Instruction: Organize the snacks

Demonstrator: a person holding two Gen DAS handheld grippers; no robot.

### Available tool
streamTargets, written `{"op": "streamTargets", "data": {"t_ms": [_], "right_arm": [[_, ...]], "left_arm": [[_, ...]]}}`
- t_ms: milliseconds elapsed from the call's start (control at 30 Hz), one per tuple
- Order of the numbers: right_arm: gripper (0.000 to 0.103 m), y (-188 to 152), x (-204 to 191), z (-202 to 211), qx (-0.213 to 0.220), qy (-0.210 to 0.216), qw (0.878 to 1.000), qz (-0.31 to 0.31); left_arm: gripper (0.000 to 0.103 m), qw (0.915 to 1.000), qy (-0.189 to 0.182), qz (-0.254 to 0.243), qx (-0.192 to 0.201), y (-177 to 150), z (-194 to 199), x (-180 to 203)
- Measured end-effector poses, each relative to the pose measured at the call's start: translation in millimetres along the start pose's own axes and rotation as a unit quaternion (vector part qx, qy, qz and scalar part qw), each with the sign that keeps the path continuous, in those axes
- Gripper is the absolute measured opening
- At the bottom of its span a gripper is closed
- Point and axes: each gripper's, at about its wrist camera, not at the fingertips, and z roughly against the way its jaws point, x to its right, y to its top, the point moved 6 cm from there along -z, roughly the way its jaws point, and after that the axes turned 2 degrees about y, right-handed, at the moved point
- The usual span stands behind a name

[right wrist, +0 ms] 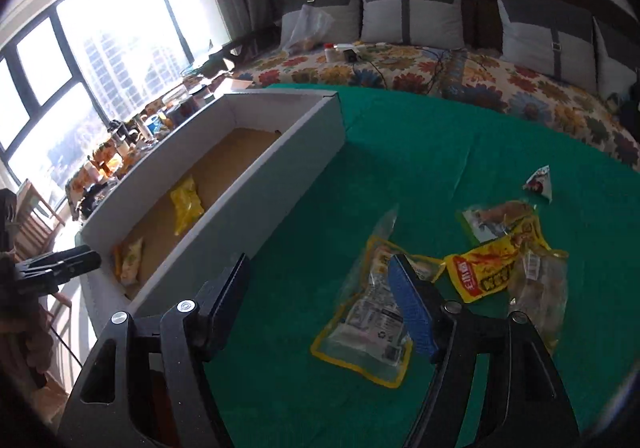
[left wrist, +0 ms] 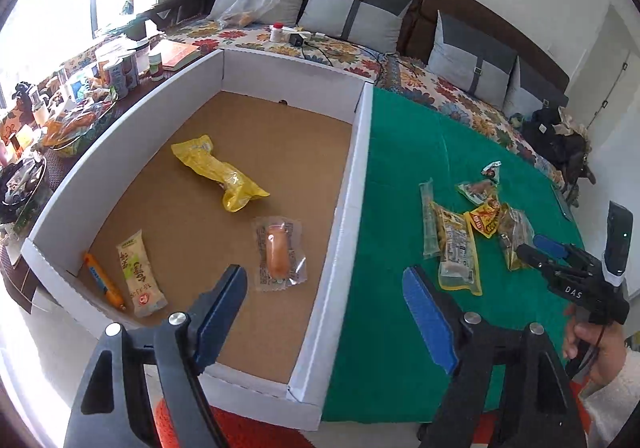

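Observation:
A white box (left wrist: 348, 215) with a brown floor holds a yellow packet (left wrist: 220, 171), a clear sausage packet (left wrist: 278, 256), a cream packet (left wrist: 140, 276) and an orange stick (left wrist: 104, 282). My left gripper (left wrist: 326, 300) hangs open over the box's near right wall, with nothing between its fingers. To the right, on the green cloth (right wrist: 420, 167), lie loose snacks: a yellow-edged clear packet (right wrist: 360, 328), a yellow and red packet (right wrist: 484, 272), a clear packet of brown pieces (right wrist: 540, 288) and a small triangular packet (right wrist: 540, 183). My right gripper (right wrist: 320, 296) stands open just above the yellow-edged packet, holding nothing.
A sofa with a flowered cover (right wrist: 440, 75) and grey cushions runs behind the cloth. A crowded side table (left wrist: 80, 95) with cans and jars stands left of the box, by the window. A hand (left wrist: 596, 348) holds the right gripper.

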Motion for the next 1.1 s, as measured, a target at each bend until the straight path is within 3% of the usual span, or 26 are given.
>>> {"op": "streamTargets", "data": {"t_ms": [133,233,300,467,567,700,867,1100], "right_arm": [[0.074,-84,85,2,-0.046,-0.1,0.994,-0.006],[0.074,-119,130,8,-0.045,-0.152,0.987,-0.037],[0.074,-128,152,9,-0.039,-0.174,0.982,-0.063],[0.074,-138,179,8,-0.018,-0.186,0.975,-0.118],[0.076,-137,181,6,-0.006,-0.183,0.975,-0.123],[0.08,-137,182,5,-0.006,-0.18,0.975,-0.131],[0.087,-142,183,6,-0.007,-0.189,0.972,-0.137],[0.089,-144,184,6,-0.007,-0.188,0.972,-0.141]], "left_arm": [[0.093,0.9946,-0.053,-0.084,-0.032,-16,-27,101],[0.093,0.9888,-0.056,-0.119,-0.07,-41,-78,151],[0.093,0.986,-0.039,-0.138,-0.086,-59,-116,167],[0.092,0.9827,0.016,-0.158,-0.097,-86,-172,169],[0.093,0.9839,0.033,-0.162,-0.069,-84,-177,169],[0.103,0.986,0.03,-0.156,-0.051,-79,-186,167],[0.103,0.9878,0.03,-0.149,-0.034,-74,-188,163],[0.103,0.988,0.031,-0.149,-0.027,-74,-190,163]]}}
